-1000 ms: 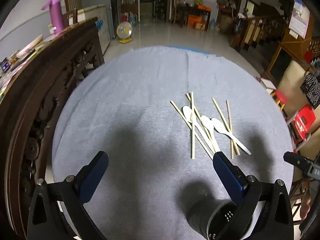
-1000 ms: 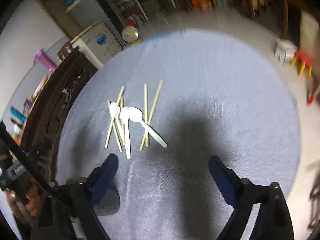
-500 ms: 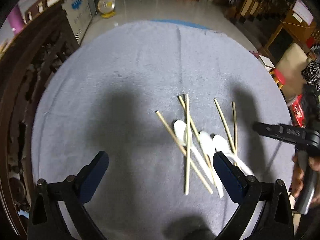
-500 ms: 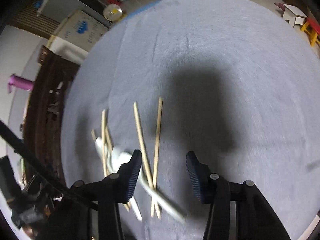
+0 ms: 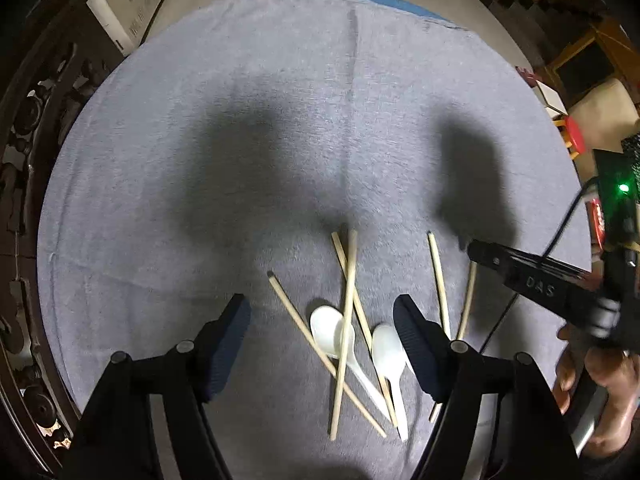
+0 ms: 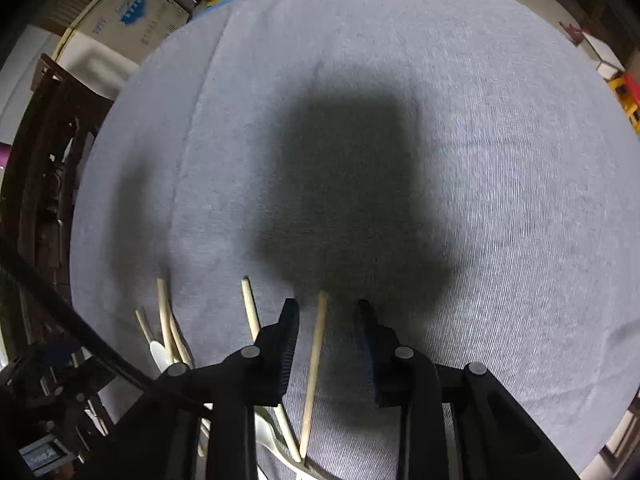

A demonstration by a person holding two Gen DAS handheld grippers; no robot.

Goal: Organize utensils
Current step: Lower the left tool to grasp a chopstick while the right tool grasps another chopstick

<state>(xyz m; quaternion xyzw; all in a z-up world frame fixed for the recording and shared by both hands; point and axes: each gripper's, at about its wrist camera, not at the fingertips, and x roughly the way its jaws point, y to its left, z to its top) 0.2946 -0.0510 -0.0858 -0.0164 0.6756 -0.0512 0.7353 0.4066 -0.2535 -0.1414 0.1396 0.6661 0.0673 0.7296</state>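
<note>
Several wooden chopsticks (image 5: 347,320) and white plastic spoons (image 5: 330,330) lie in a loose crossed pile on the grey tablecloth (image 5: 240,120). My left gripper (image 5: 322,312) is open, low over the pile, with two spoons between its fingers. My right gripper (image 6: 326,310) is open but narrowed, and one chopstick (image 6: 314,356) lies between its fingers, apart from both pads. A second chopstick (image 6: 256,332) lies just left of its left finger. The right gripper also shows in the left wrist view (image 5: 520,268) at the right of the pile.
A dark carved wooden furniture piece (image 5: 36,92) runs along the left edge of the round table. A white box (image 6: 132,20) and a fan stand on the floor beyond. Red stools (image 5: 574,136) stand on the right.
Both grippers dropped lower and closer to the pile. The left gripper narrowed and the dark cup left its view. The right gripper now straddles one chopstick.
</note>
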